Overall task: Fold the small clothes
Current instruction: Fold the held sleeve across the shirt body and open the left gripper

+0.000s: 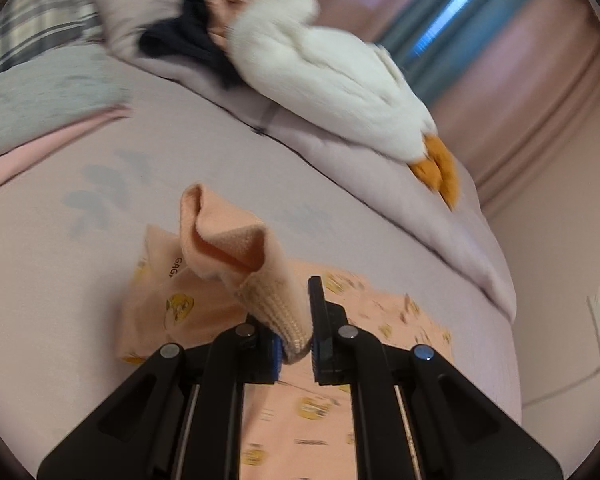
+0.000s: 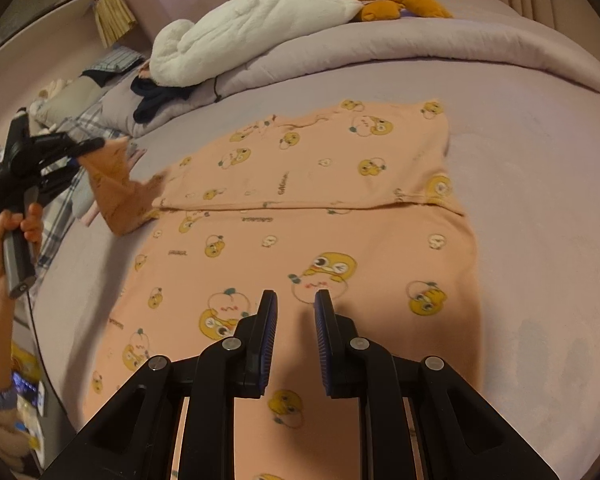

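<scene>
A peach garment with yellow cartoon prints (image 2: 320, 208) lies spread on the lilac bed, its far part folded over along a straight crease. My left gripper (image 1: 296, 320) is shut on the garment's ribbed sleeve cuff (image 1: 276, 312) and holds the sleeve (image 1: 228, 240) lifted off the bed. In the right wrist view the left gripper (image 2: 100, 148) sits at the far left with the lifted sleeve (image 2: 116, 188) hanging from it. My right gripper (image 2: 296, 300) is open and empty, hovering over the near part of the garment.
A white plush duck with orange feet (image 2: 260, 24) lies on a folded lilac duvet (image 2: 420, 52) at the back. Dark clothes (image 2: 156, 96) sit beside it. Plaid and grey pillows (image 1: 40, 80) lie at the left. The bed sheet (image 2: 540, 200) extends to the right.
</scene>
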`<state>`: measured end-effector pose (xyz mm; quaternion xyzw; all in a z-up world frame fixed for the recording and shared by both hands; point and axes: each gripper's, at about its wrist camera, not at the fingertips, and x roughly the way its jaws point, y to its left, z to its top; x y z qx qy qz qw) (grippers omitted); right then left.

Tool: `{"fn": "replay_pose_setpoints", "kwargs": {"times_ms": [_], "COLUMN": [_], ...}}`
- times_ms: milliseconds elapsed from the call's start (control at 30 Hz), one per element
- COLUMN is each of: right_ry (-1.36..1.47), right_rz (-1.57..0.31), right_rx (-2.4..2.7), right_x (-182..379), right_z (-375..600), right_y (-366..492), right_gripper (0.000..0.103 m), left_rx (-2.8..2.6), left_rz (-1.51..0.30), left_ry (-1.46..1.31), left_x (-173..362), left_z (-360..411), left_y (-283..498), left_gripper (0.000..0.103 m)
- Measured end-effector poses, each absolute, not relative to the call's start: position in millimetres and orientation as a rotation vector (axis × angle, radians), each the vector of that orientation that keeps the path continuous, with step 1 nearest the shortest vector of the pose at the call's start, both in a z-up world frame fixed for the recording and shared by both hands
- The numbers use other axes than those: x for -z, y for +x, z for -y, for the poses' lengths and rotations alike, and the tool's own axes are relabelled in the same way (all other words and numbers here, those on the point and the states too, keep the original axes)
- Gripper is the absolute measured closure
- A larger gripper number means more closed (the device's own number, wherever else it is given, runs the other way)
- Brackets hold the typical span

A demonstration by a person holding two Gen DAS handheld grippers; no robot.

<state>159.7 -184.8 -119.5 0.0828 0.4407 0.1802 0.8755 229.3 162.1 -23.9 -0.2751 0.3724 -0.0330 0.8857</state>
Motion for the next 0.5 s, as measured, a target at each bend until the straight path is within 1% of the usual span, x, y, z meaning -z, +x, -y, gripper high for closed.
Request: {"fn": "replay_pose_setpoints", "kwargs": {"times_ms": [200,433,467,500], "right_ry": [0.212,0.255,0.262,0.267], "right_rz": [-0.909,-0.913,-0.91,-0.908], "right_rx": [-0.36,-0.335,-0.333,-0.333], "right_x": [122,127,126,126], "right_z": [207,225,227,228], "right_y": [156,149,148,147], "right_gripper": [0.086,0.086,0.086,0.086], "left_rx": [0.156,0.217,0.217,0.221], "left_rz": [-0.843,-0.966,-0.985,-1.004], "left_ry": [-0.461,-0.361,-0.347,-0.333], "left_x": [36,72,79,84], "left_z": [-87,-20,-12,-5], "left_y": [245,257,258,260], "left_gripper": [0.094,0.093,0.091,0.085]}}
